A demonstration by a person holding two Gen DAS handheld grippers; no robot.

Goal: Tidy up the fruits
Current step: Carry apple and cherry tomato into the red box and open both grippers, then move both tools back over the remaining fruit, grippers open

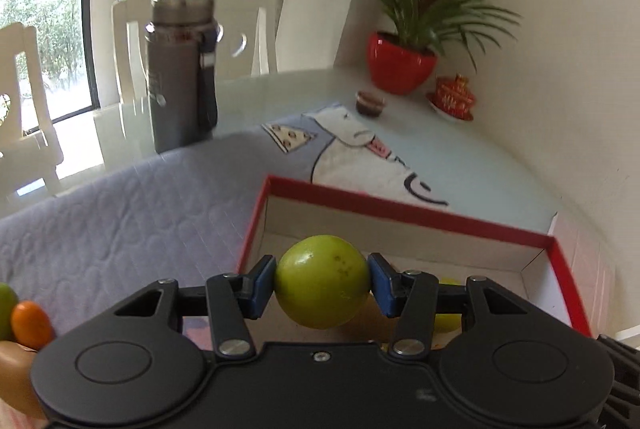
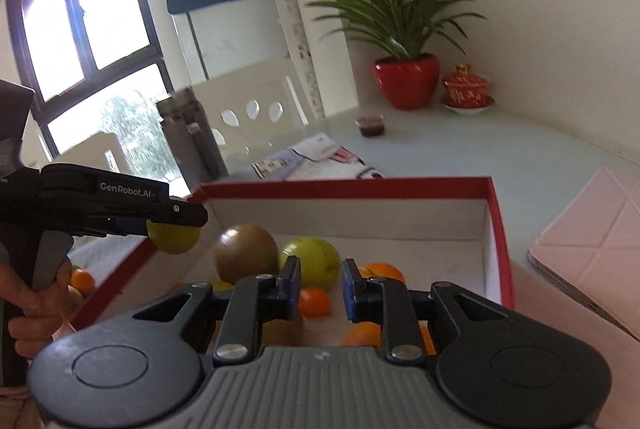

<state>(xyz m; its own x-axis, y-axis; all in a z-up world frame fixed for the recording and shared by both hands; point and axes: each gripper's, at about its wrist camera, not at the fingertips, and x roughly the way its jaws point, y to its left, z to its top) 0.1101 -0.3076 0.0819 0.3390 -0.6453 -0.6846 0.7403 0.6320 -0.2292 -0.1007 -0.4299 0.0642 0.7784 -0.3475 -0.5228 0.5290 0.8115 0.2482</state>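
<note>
Left gripper (image 1: 322, 282) grasps round yellow-green fruit (image 1: 322, 282) between blue pads, held above near corner of red-rimmed white cardboard box (image 1: 400, 217). Same fruit (image 2: 173, 238) visible from right wrist view, over box's left wall (image 2: 120, 269). Right gripper (image 2: 321, 287) clenched to its narrowest, small gap left, nothing between fingers, hovering over box. Inside box: brown round fruit (image 2: 246, 249), large green fruit (image 2: 314, 259), small oranges (image 2: 315, 302). Box sits on grey quilted cloth (image 1: 120, 213). Grey bottle (image 1: 182, 73) and red potted plant (image 1: 402, 63) stand farther back on table.
</note>
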